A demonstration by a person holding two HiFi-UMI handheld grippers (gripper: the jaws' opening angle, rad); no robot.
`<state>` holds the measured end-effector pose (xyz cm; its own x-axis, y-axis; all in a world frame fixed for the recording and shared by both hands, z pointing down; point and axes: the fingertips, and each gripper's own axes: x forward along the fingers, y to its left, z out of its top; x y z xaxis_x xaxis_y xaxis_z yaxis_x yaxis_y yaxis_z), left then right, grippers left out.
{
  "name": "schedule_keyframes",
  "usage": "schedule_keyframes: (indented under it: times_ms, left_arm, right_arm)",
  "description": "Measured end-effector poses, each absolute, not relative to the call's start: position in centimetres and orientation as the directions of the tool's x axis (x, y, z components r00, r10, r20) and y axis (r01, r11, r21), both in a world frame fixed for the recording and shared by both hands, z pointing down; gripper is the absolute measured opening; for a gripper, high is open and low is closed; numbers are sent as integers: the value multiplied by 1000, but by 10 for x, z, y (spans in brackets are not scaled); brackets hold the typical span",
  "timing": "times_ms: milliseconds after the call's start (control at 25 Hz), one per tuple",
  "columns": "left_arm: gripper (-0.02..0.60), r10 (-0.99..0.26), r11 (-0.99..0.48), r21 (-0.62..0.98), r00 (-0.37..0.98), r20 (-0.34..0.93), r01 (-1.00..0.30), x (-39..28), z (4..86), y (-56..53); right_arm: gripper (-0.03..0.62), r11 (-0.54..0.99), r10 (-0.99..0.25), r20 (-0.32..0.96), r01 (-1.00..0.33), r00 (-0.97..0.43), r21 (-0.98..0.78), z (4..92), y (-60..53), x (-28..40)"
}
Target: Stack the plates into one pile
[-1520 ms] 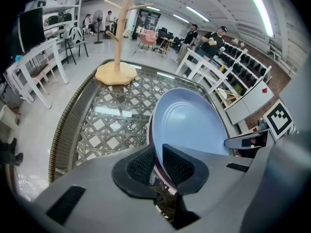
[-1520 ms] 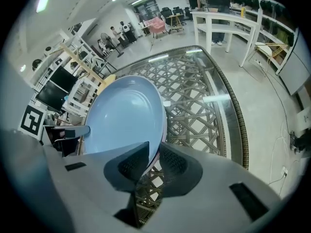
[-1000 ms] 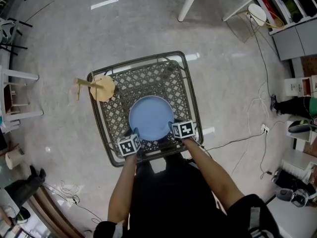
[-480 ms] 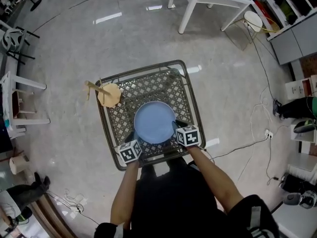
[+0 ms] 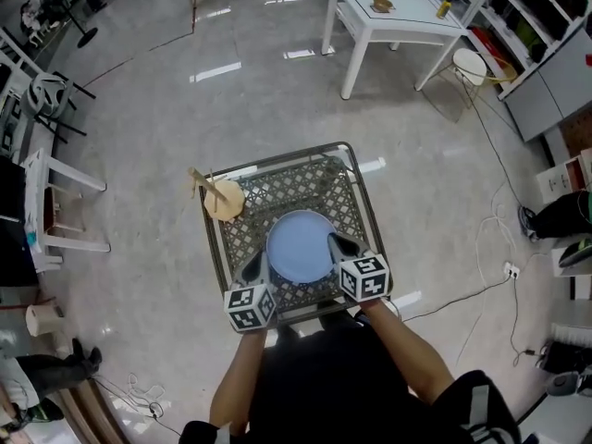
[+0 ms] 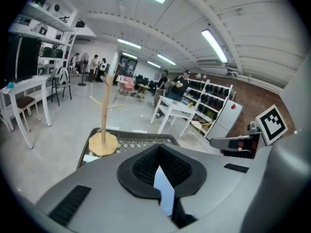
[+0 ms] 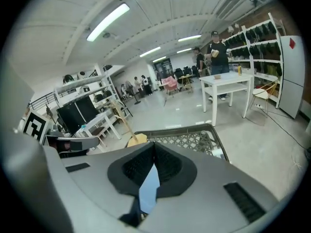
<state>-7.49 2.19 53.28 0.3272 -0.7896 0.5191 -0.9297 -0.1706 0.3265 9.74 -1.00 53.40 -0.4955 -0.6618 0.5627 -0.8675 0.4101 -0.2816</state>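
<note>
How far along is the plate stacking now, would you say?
Done, apparently: only one blue plate pile shows on the table, with no stray plates; its layers cannot be counted from above. In hand: nothing; the left gripper and right gripper hang over it, jaws having just closed, empty. Left: seemingly nothing.

The left tongs (image 5: 253, 268) and right tongs (image 5: 337, 244) cover the blue plate (image 5: 294, 246) at its near rim. Whether one plate or a pile lies there cannot be told. Both gripper views show only a blue sliver of it.

Wooden stand (image 5: 225, 200) on lattice table (image 5: 305, 188); white table (image 5: 412, 21) well apart.
</note>
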Motion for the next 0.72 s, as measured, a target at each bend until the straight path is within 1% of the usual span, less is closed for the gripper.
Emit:
schedule_keyframes:
  times_ms: [160, 440, 560, 720]
  left_arm:
    - [15, -839, -211, 313, 336, 428, -926, -71, 484, 28]
    - [15, -886, -282, 247, 351, 304, -927, -68, 418, 50]
    - [15, -892, -279, 267, 352, 284, -922, -67, 406, 58]
    - [15, -896, -286, 252, 351, 273, -925, -67, 403, 62]
  right_arm:
    - [9, 436, -713, 475, -856, -516, -276, 487, -1, 88]
    - [9, 484, -771, 335, -840, -541, -244, 417, 30, 76]
    - [9, 484, -779, 313, -838, -543, -250, 406, 46, 73]
    - [9, 484, -785, 309, -843, -537, -236, 403, 56, 68]
